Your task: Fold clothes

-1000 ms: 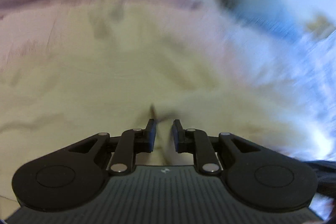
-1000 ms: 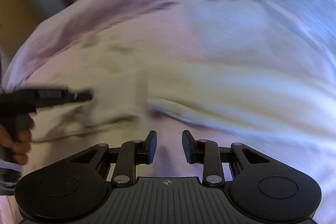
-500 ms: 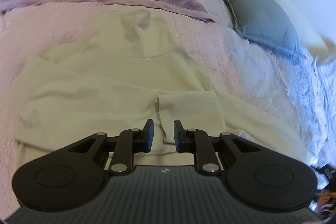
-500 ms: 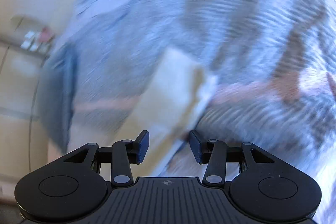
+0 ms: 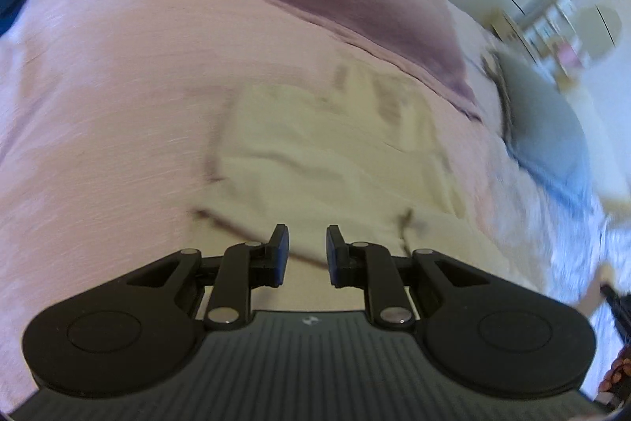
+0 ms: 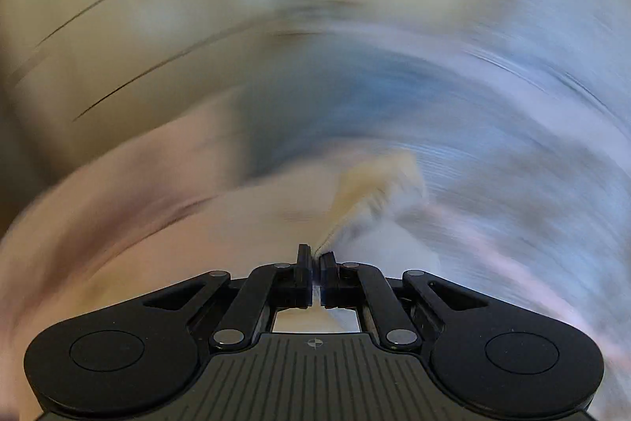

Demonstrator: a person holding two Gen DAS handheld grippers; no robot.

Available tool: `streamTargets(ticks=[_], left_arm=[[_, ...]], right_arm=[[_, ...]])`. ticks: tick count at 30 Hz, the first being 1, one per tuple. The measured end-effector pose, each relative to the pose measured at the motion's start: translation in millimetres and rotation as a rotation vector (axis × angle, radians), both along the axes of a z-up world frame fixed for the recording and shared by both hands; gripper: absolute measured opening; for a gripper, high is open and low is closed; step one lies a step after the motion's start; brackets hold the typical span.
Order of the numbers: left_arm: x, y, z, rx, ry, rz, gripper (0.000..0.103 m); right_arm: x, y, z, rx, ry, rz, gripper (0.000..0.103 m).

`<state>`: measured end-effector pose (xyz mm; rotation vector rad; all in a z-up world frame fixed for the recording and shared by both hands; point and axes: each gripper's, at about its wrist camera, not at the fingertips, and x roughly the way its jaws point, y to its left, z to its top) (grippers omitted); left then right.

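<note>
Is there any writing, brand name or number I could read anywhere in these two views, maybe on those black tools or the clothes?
No readable words or numbers in either view.
Left gripper: only a small white mark on its ribbed plate, a symbol, not lettering.
Right gripper: a small crosshair-circle sign on its plate, no text.
Cream garment: no print or label visible.
Shelves in the background: items too blurred to read.

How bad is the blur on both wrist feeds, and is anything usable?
Left wrist view: mild motion blur, yet the cream garment on the pink bedspread reads clearly beyond the open left gripper. Right wrist view: heavy swirling smear; only the right gripper, shut on a cream fabric edge, is sharp.
</note>
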<state>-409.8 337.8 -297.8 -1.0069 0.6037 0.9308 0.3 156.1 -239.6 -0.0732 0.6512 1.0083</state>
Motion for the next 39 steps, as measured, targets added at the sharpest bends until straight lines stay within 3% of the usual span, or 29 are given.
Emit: streamTargets(ticks=[4, 6, 7, 8, 9, 10, 15, 18, 21, 23, 24, 25, 27, 35, 39], left_arm=[[-46, -5, -3, -0.034, -0.029, 0.084, 0.015], [-64, -6, -10, -0.059, -0.039, 0.122, 0.016], [-70, -6, -14, -0.074, -0.039, 0.138, 0.016], [-74, -6, -18, -0.088, -0.041, 0.15, 0.016], [-76, -5, -21, -0.097, -0.049, 0.152, 0.016], [-76, -3, -23, -0.1, -0.062, 0.149, 0.019], [-57, 6, -39, -0.134, -0.114, 0.09, 0.033], [-35, 13, -54, -0.175, -0.127, 0.065, 0.041], [-16, 18, -72, -0.186, -0.095, 0.072, 0.042], [-14, 23, -61, -0.131, -0.085, 0.049, 0.036], [-14, 26, -51, -0.095, -0.081, 0.035, 0.012], [-14, 29, -42, -0.06, -0.077, 0.021, 0.005], [-14, 35, -23, 0.012, -0.069, -0.007, 0.004], [-15, 60, 51, 0.297, -0.037, -0.118, 0.004], [-30, 79, 42, 0.276, 0.033, -0.087, 0.004]], right_arm=[[-161, 66, 8, 0.043, -0.168, 0.438, 0.002], [-220, 92, -17, -0.053, -0.149, 0.615, 0.005], [-249, 105, -31, -0.109, -0.141, 0.7, 0.017], [-272, 113, -54, -0.23, -0.143, 0.748, 0.027], [-294, 120, -75, -0.346, -0.145, 0.792, 0.034], [-304, 116, -90, -0.4, -0.146, 0.811, 0.034], [-268, 89, -112, -0.505, -0.072, 0.741, 0.035], [-218, 72, -115, -0.531, -0.023, 0.625, 0.035], [-178, 69, -110, -0.54, 0.035, 0.501, 0.038], [-160, 57, -107, -0.517, 0.095, 0.456, 0.038], [-155, 52, -105, -0.499, 0.131, 0.436, 0.038], [-151, 47, -104, -0.482, 0.164, 0.417, 0.038], [-152, 42, -101, -0.468, 0.173, 0.402, 0.038], [-160, 48, -91, -0.397, 0.046, 0.453, 0.038], [-170, 68, -90, -0.319, -0.012, 0.506, 0.038]])
